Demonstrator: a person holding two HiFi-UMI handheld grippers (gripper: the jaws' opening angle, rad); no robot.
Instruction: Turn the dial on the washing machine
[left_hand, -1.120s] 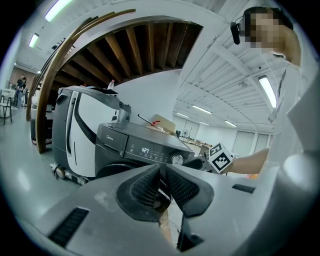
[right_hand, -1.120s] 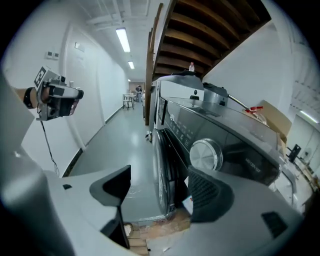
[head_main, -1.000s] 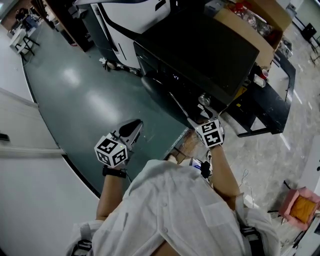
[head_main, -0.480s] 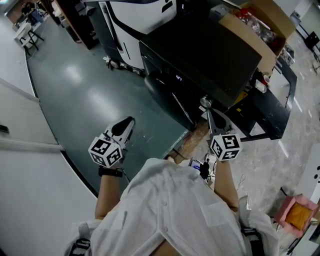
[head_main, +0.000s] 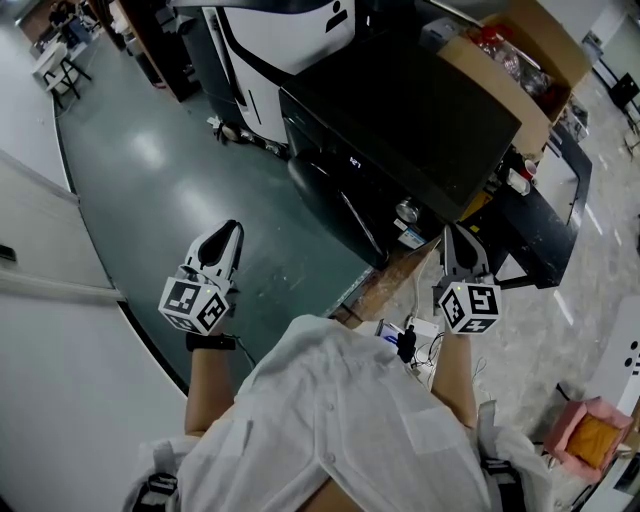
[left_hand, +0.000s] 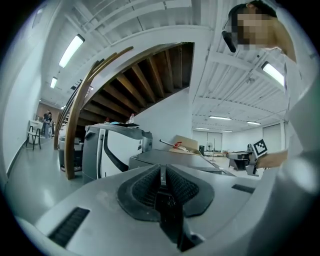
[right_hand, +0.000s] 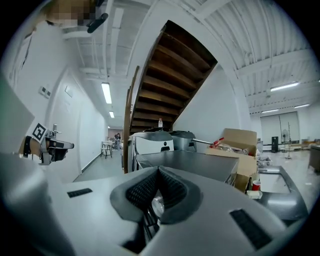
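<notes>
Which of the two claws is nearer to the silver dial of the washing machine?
The right claw, just beside the dial; the left claw hangs over the green floor, far from it.

Creased white shirt (head_main: 340, 420), black wristband (head_main: 203, 342)

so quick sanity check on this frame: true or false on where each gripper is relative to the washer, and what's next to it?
1. The right gripper is clamped on the dial. False: in the head view it is off the dial, a little to its right, with nothing gripped.
2. The left gripper has its jaws together with nothing between them. True.
3. An open cardboard box stands next to the washing machine. True.
4. The left gripper touches the washing machine. False: it is held over the green floor, well to the machine's left.
</notes>
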